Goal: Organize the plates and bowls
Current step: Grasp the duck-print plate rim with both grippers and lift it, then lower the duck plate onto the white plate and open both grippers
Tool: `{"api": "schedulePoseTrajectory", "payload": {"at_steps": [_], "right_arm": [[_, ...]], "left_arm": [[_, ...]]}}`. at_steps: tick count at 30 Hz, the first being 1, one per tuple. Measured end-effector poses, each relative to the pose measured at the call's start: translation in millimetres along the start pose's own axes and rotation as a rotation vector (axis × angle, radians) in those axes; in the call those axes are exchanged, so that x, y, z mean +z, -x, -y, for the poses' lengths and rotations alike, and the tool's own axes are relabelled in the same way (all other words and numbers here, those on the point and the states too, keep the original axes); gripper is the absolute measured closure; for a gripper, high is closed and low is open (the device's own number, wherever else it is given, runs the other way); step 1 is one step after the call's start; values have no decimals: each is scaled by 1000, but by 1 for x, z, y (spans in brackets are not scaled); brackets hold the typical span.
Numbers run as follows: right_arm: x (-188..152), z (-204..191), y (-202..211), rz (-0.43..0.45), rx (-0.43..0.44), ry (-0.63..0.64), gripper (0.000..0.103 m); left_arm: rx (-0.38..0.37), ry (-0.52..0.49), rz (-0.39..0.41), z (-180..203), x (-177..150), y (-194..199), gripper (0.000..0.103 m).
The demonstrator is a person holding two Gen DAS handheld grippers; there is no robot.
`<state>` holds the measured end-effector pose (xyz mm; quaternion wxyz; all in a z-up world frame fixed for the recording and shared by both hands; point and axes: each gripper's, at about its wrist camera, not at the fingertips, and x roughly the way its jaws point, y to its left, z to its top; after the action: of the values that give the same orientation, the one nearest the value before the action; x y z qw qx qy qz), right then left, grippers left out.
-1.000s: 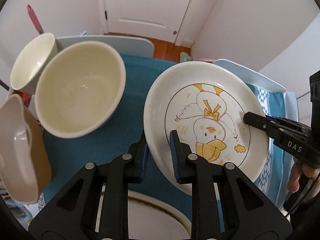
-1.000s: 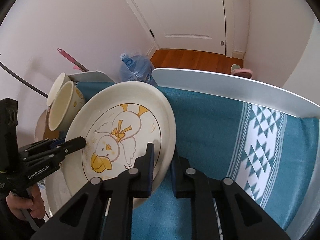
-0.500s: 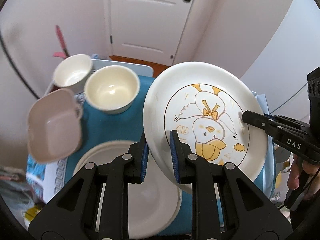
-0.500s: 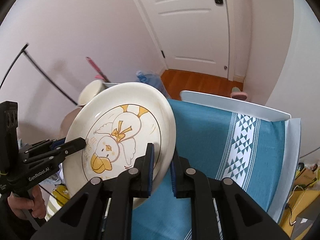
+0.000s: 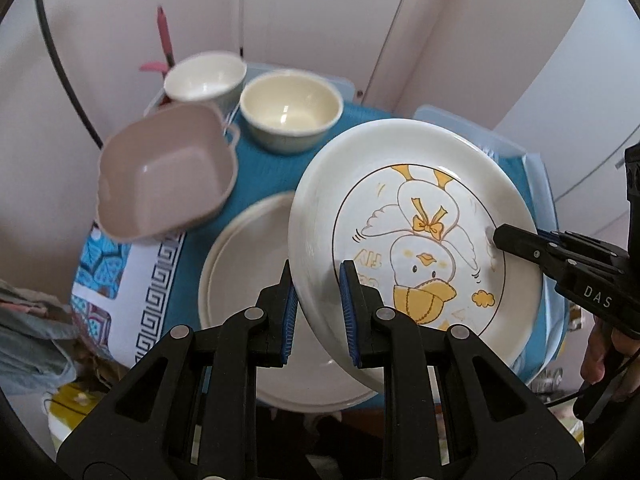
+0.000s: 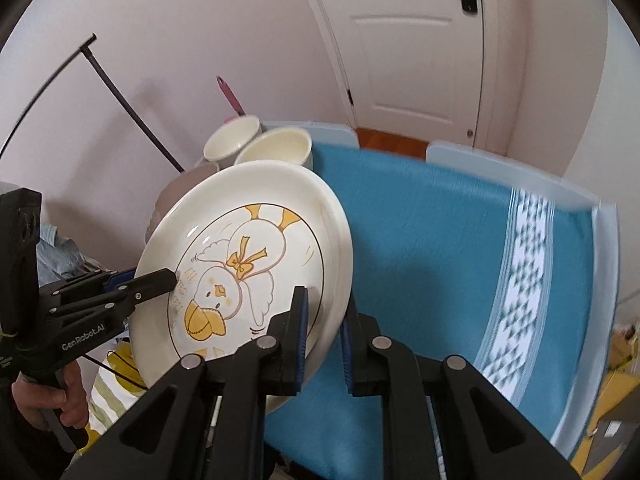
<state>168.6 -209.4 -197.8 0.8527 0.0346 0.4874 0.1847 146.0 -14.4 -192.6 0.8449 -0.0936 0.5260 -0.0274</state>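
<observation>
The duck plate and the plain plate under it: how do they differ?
The duck plate carries a yellow cartoon duck; the plain plate shows no picture. The duck plate is tilted in the air, clamped by the left gripper and right gripper; the plain plate lies flat on the tablecloth. Both are round and cream.

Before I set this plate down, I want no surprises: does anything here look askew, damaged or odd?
Nothing looks chipped or spilled. The duck plate is held tilted in the air, its rim pinched on opposite sides by the left gripper and the right gripper. The pink square dish looks tilted, not flat on the cloth, though blur makes it uncertain.
</observation>
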Motion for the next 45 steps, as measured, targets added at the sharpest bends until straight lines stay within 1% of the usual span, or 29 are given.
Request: {"api": "schedulePoseTrajectory", "payload": {"at_steps": [4, 7, 9, 13, 15, 20, 25, 34, 36, 38, 45], "right_arm": [[-18, -7, -22, -33, -19, -66, 89], [-29, -12, -36, -43, -40, -110, 89], [-32, -17, -41, -47, -56, -134, 89], [-40, -21, -48, -39, -95, -174, 89], [-43, -22, -48, -31, -106, -196, 89], [-50, -30, -46, -16, -139, -214, 89], [-53, -34, -46, 1, -164, -227, 89], [-60, -44, -50, 5, -194, -239, 89], [-63, -45, -51, 4, -198, -248, 89], [-65, -46, -52, 6, -199, -259, 89], [-64, -52, -57, 6, -217, -255, 89]], "left_arm": [[-33, -10, -75, -16, -8, -20, 85], [-44, -37, -104, -30, -11, -36, 85], [-49, -63, -117, -35, -11, -45, 85], [-47, -143, -132, -34, -11, -55, 85], [-38, -185, -136, -32, -12, -60, 85], [-21, -254, -156, -31, -12, -70, 85], [8, -330, -146, -25, -12, -72, 84], [123, -484, -113, -9, -12, -70, 84], [153, -526, -99, -6, -15, -68, 84], [168, -558, -79, -6, -17, -64, 84], [182, -580, -62, -9, -15, -64, 84]]}}
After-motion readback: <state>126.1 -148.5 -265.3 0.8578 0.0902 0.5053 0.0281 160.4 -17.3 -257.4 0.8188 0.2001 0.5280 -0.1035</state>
